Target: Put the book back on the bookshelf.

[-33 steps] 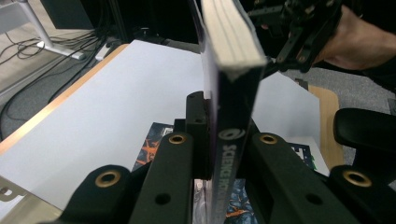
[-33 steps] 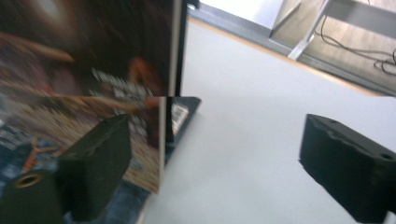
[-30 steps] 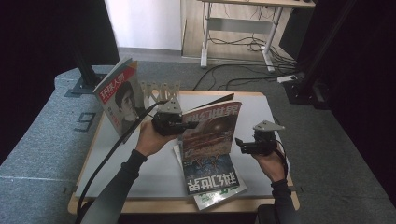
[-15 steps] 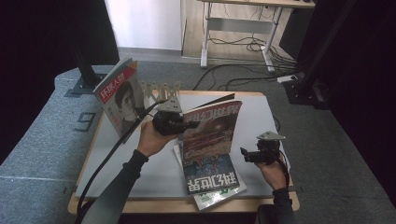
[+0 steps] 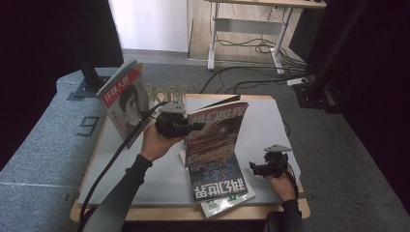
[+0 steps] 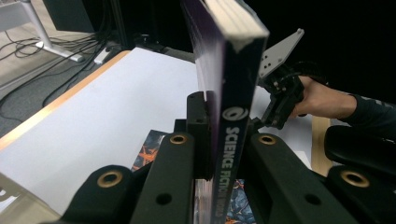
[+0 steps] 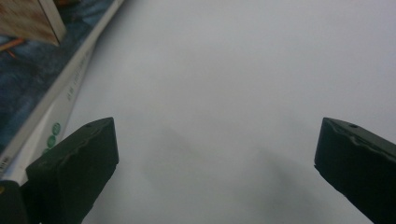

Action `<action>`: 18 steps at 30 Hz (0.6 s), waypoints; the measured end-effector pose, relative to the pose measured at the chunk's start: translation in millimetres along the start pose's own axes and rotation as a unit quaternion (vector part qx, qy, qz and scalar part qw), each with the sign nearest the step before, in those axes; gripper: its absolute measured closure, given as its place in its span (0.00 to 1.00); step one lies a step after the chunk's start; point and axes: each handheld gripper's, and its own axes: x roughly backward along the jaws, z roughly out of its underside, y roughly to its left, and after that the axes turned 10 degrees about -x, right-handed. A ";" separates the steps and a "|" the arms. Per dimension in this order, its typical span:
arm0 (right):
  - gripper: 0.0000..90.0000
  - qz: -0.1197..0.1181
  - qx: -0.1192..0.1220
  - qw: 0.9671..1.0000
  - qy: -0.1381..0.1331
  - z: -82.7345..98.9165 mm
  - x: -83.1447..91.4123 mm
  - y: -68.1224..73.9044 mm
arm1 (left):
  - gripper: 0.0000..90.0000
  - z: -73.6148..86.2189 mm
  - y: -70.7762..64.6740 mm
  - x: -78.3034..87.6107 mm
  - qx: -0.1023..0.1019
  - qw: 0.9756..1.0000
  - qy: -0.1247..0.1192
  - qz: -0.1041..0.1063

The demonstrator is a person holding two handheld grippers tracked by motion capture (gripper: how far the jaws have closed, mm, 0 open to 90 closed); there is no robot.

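Two flat magazines under raised magazine, propped magazine beside metal rack

High view: even, moderate room light from above; the pale table is bright, with dark curtains at both sides and corners. Detail is soft and slightly grainy. Left gripper view: the magazine spine sits very close and a little soft; background black at right. Right gripper view: flat white, faint soft shadows near the jaws, possibly out of focus throughout.
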 end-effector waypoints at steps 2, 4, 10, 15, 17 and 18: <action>0.00 0.001 -0.003 1.000 0.005 2.7 -2.8 -1.3 | 0.93 -0.6 0.4 2.5 -0.001 1.000 0.001 -0.003; 0.00 0.004 -0.004 1.000 0.008 5.1 -5.1 -3.1 | 0.93 -1.1 0.8 5.0 0.000 1.000 0.002 -0.005; 0.00 -0.004 -0.014 1.000 0.008 9.1 -7.3 -7.5 | 0.93 -2.6 1.8 12.8 0.002 1.000 0.006 -0.013; 0.00 -0.007 -0.016 1.000 0.003 10.6 -7.8 -8.5 | 0.93 -4.2 2.9 21.5 0.004 1.000 0.009 -0.022; 0.00 -0.008 -0.017 1.000 0.003 10.7 -7.8 -8.6 | 0.93 -4.6 3.8 25.6 0.005 1.000 0.010 -0.027; 0.00 -0.008 -0.016 1.000 0.003 10.7 -7.9 -8.8 | 0.93 -4.7 4.1 27.7 0.005 0.999 0.011 -0.030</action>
